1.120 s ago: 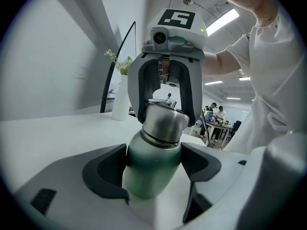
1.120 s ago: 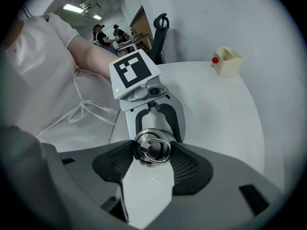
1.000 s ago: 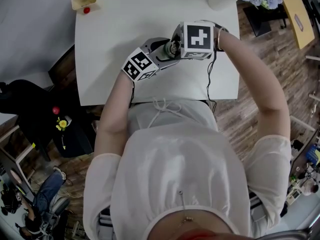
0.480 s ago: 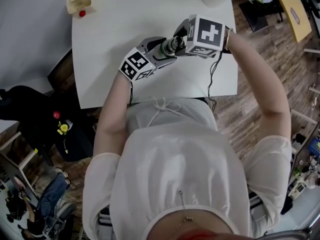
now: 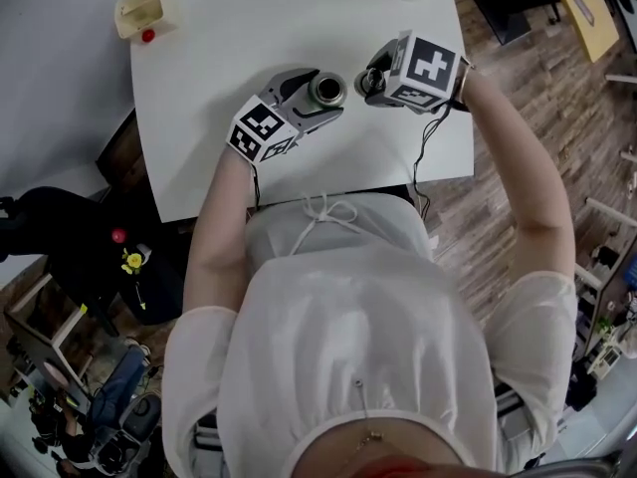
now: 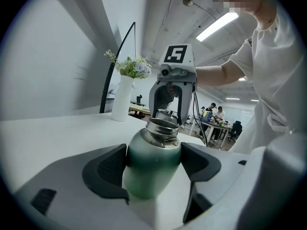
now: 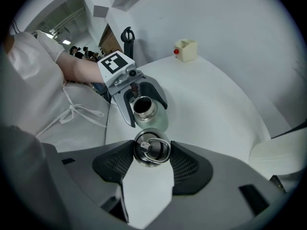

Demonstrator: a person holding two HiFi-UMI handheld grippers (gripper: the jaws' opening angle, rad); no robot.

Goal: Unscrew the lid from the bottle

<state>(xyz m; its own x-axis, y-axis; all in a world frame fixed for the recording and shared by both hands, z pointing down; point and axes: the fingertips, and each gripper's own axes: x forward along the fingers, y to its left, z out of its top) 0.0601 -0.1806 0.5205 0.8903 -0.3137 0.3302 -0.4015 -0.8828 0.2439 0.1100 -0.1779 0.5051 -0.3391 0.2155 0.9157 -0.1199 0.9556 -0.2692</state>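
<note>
A green metal bottle (image 6: 152,169) with a bare steel neck stands on the white table (image 5: 249,38), its mouth (image 5: 326,89) open. My left gripper (image 6: 153,164) is shut on the bottle's body. The round steel lid (image 7: 151,148), with a wire ring on top, is off the bottle and sits between the pads of my right gripper (image 7: 151,152), which is shut on it. In the head view the right gripper (image 5: 370,84) hangs just right of the bottle, a small gap apart. From the left gripper view the right gripper (image 6: 171,110) shows behind the bottle's neck.
A small cream box (image 5: 140,10) with a red ball (image 5: 148,36) beside it sits at the table's far left corner. A white vase with flowers (image 6: 122,97) stands at the far right corner. The table's near edge (image 5: 299,192) runs close to the person's body.
The right gripper has moved to the right, away from the bottle's top, carrying the lid and rolling. The bottle's open mouth now shows. The left gripper holds still.
</note>
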